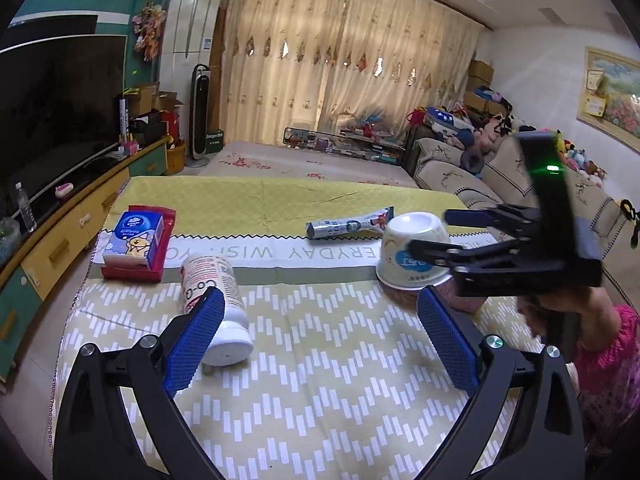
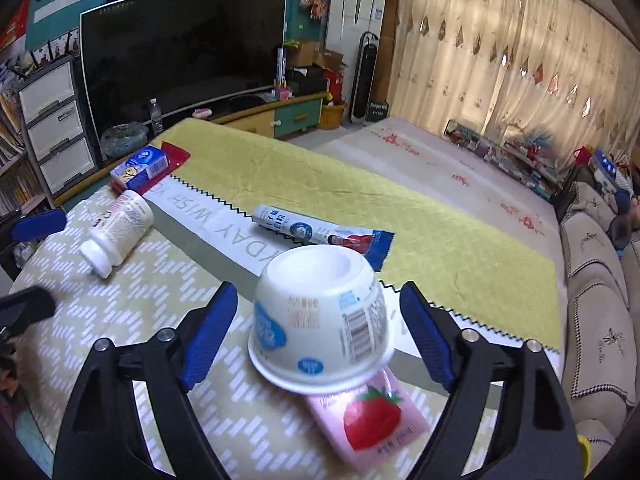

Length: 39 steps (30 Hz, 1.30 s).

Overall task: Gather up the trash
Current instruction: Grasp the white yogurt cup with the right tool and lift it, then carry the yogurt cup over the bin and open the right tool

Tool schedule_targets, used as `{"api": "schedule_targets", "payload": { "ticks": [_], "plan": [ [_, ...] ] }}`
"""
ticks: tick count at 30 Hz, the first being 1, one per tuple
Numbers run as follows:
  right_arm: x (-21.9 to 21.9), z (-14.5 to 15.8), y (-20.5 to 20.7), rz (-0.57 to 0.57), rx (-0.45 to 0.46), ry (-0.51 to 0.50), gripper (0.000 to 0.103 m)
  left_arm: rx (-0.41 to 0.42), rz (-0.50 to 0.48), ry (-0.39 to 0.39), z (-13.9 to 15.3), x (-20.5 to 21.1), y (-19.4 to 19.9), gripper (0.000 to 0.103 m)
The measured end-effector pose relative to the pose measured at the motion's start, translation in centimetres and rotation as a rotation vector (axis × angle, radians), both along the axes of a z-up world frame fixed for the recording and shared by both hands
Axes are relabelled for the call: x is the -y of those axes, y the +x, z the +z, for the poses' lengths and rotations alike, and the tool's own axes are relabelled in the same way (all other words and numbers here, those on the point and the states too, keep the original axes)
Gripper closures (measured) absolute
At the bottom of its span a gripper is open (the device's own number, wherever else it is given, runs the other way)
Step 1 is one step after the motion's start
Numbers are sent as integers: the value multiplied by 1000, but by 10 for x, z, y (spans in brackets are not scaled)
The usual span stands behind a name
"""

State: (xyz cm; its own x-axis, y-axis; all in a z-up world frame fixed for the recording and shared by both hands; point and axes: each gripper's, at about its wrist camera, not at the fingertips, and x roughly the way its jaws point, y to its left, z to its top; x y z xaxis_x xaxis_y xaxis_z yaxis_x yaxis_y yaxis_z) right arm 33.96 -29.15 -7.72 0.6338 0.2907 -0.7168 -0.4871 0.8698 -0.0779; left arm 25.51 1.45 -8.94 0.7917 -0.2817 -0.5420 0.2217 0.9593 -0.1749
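Observation:
An upturned white yogurt cup (image 2: 320,320) stands on the table, its rim resting on a pink strawberry carton (image 2: 372,420). My right gripper (image 2: 318,294) straddles the cup, open, with a gap at each blue pad. In the left wrist view the right gripper (image 1: 432,232) reaches the cup (image 1: 400,252) from the right. A white bottle (image 1: 212,292) lies on its side beside the left finger of my open left gripper (image 1: 320,336), which holds nothing. A rolled blue-and-white wrapper (image 1: 348,226) lies behind the cup.
A blue tissue pack (image 1: 134,240) sits on a red packet at the table's far left. The green patterned tablecloth (image 1: 320,400) covers the table. A TV cabinet (image 1: 80,216) runs along the left, a sofa (image 1: 452,176) on the right. A person's pink-sleeved arm (image 1: 608,344) holds the right gripper.

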Motion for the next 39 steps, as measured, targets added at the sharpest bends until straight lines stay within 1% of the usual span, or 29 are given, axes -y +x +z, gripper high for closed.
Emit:
{"api": "schedule_targets", "payload": {
  "ticks": [3, 4, 7, 10, 14, 18, 22, 24, 28, 30, 33, 36, 39],
  "plan": [
    [-6, -12, 7, -5, -13, -14, 25, -3, -5, 0, -1, 2, 0, 7],
    [-7, -15, 8, -18, -4, -25, 29, -5, -7, 1, -2, 3, 0, 7],
    [-5, -13, 8, -34, -10, -7, 30, -10, -9, 3, -4, 5, 0, 7],
    [2, 1, -1, -37, 9, 54, 30, -14, -12, 7, -5, 6, 1, 7],
    [20, 30, -21, -49, 54, 131, 30, -17, -18, 14, -6, 9, 1, 7],
    [51, 55, -44, -85, 90, 201, 30, -23, -21, 20, -8, 11, 2, 7],
    [86, 63, -65, -156, 108, 223, 30, -23, -23, 26, -9, 13, 2, 7],
    [112, 61, -79, -226, 120, 226, 30, -25, -23, 26, -10, 13, 3, 6],
    [176, 50, -104, -420, 141, 229, 29, -27, -31, 27, -11, 16, 2, 6],
    [215, 40, -114, -529, 122, 248, 29, -25, -34, 35, -11, 18, 2, 6],
    [265, 21, -123, -673, 91, 248, 29, -26, -36, 44, -12, 19, 3, 6],
    [305, 2, -130, -785, 69, 224, 29, -30, -34, 45, -13, 19, 4, 6],
    [332, -13, -134, -862, 55, 215, 29, -37, -29, 49, -15, 19, 6, 6]
  ]
}}
